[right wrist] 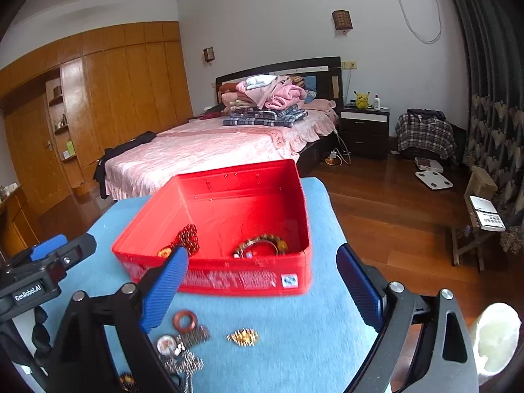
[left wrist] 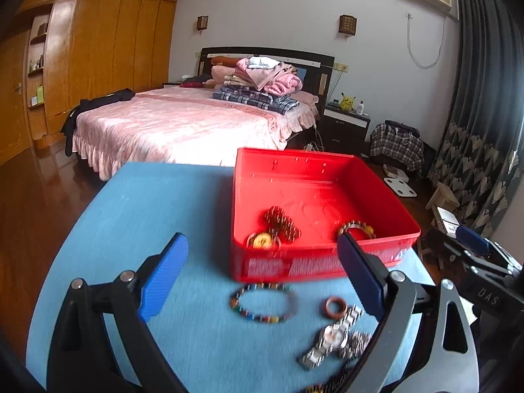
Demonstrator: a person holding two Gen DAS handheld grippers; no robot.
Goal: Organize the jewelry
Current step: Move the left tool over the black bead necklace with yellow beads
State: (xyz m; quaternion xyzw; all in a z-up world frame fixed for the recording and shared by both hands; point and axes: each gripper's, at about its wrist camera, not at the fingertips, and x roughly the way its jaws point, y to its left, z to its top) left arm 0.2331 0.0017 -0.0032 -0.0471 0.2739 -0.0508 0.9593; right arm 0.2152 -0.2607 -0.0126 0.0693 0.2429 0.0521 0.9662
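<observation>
A red box [left wrist: 386, 196] [right wrist: 183, 196] stands on the blue table [left wrist: 147, 203] [right wrist: 294, 321] and holds several pieces: a dark beaded piece [left wrist: 282, 222] [right wrist: 189, 238], a yellow piece [left wrist: 263, 241] and a brown bead bracelet [left wrist: 357, 227] [right wrist: 262, 244]. In front of it lie a multicoloured bead bracelet [left wrist: 264, 302], a red-brown ring [left wrist: 333, 306] [right wrist: 185, 321], a silver watch [left wrist: 334, 335] [right wrist: 168, 344] and a gold piece [right wrist: 243, 336]. My left gripper [left wrist: 262, 275] and my right gripper [right wrist: 262, 286] both stand open with nothing between the blue pads.
Beyond the table is a bed [left wrist: 183, 124] with folded clothes, a wooden wardrobe [left wrist: 98, 52], a nightstand [right wrist: 365, 127] and dark curtains [left wrist: 484, 98]. A small wooden stool [right wrist: 475, 229] stands on the wood floor at right.
</observation>
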